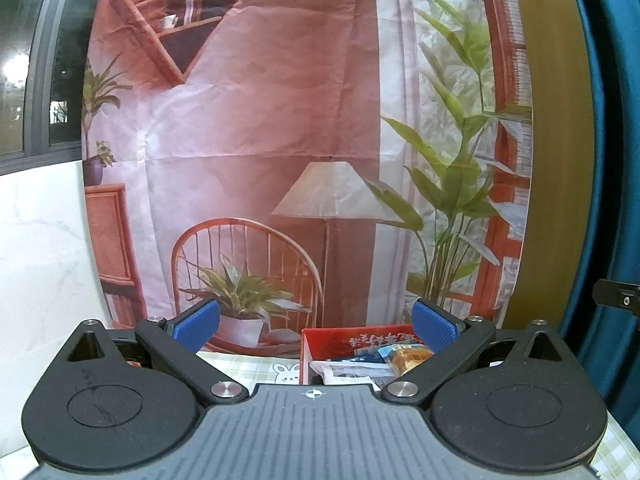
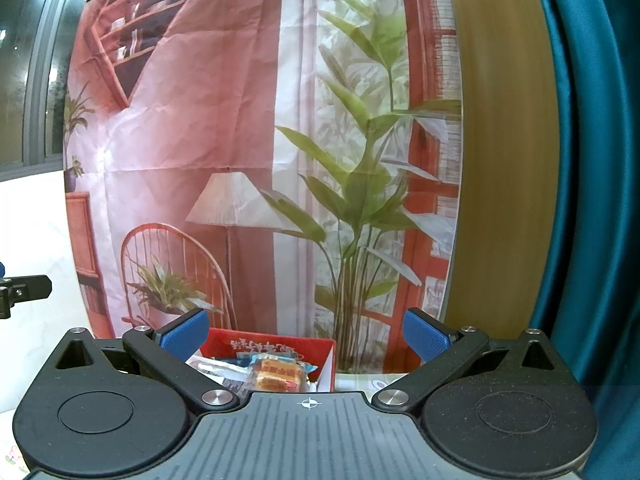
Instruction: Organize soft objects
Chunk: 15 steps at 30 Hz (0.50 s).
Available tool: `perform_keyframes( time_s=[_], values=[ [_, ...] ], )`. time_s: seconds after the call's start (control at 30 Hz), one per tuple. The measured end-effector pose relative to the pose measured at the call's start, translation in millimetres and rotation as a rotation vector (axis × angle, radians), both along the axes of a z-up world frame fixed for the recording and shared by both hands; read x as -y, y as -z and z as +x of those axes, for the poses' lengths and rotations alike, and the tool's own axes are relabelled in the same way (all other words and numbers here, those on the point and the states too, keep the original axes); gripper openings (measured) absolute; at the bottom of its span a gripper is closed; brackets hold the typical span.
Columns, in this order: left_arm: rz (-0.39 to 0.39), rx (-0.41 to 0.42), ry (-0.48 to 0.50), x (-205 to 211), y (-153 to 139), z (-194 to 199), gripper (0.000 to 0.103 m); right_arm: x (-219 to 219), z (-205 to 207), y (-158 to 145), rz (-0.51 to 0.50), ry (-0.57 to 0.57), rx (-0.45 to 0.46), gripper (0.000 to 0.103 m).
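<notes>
Backdrop: a printed cloth [image 1: 280,120] showing a room with a lamp, chair and plants is hanging behind the tabletop, filling most of both views.
Curtain: a teal curtain [image 2: 580,160] is hanging at the right edge.
Tabletop: a pale green checked cloth [image 1: 240,368] is covering it, with a rabbit print beside the box.
Red box: the red box [image 1: 340,338] is sitting on the tabletop against the backdrop, open at the top and holding soft packets.
Left gripper: the left gripper [image 1: 316,326] is being held level and raised, looking forward over the box's near edge; its blue pads are standing wide apart with nothing between them, and the box is lying ahead toward its right finger.
Right gripper: the right gripper [image 2: 306,334] is hovering level in the same pose, spread wide and empty, with the box ahead toward its left finger.
Snack packet: an orange wrapped snack [image 2: 276,376] is lying on top of the white and blue packets [image 1: 348,370] inside the box.
</notes>
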<state>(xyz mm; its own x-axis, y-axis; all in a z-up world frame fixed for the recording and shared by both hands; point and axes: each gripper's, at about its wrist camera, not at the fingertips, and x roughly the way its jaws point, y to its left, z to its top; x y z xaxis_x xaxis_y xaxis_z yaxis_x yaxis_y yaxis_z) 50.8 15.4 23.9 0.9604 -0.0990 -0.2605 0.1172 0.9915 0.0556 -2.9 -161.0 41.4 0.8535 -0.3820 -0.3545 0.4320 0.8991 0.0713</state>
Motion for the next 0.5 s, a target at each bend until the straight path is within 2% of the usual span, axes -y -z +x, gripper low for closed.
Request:
perform_keyframes(
  time_s=[0.5],
  values=[
    [-0.001, -0.004, -0.023, -2.0, 0.8, 0.5, 0.103, 1.2, 2.9, 3.0, 0.0, -0.009, -0.013, 0.103]
  ],
)
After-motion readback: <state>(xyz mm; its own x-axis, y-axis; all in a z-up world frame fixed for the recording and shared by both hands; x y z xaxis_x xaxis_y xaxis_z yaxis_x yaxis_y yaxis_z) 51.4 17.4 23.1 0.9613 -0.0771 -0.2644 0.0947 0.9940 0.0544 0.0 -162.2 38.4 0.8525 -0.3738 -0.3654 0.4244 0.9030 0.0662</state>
